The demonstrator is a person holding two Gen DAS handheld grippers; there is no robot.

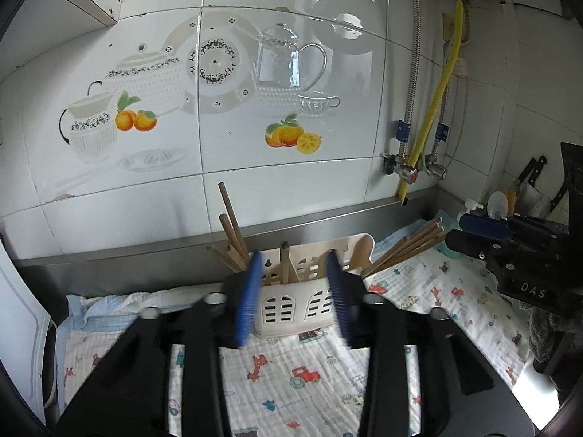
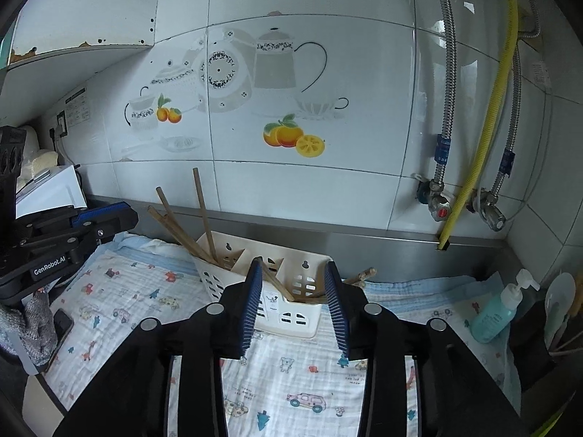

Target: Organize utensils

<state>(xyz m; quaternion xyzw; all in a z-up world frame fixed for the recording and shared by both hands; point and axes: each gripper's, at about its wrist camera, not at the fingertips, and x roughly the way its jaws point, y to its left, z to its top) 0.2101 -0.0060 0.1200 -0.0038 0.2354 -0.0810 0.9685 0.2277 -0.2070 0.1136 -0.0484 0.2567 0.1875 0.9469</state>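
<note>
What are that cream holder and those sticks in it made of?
The holder looks like moulded plastic: smooth, slightly glossy cream walls with cut-out slots. The chopsticks look like wood or bamboo: matte brown, thin and straight; which of the two is hard to tell.

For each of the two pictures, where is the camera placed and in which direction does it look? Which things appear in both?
Left wrist: sits on the left gripper, looks forward over its open blue fingers at the cream utensil holder and the tiled wall; the right gripper shows at the right edge.
Right wrist: sits on the right gripper, looks at the same holder from further right; the left gripper shows at the left edge.
Shared: the holder, the chopsticks, the printed cloth, the wall.
</note>
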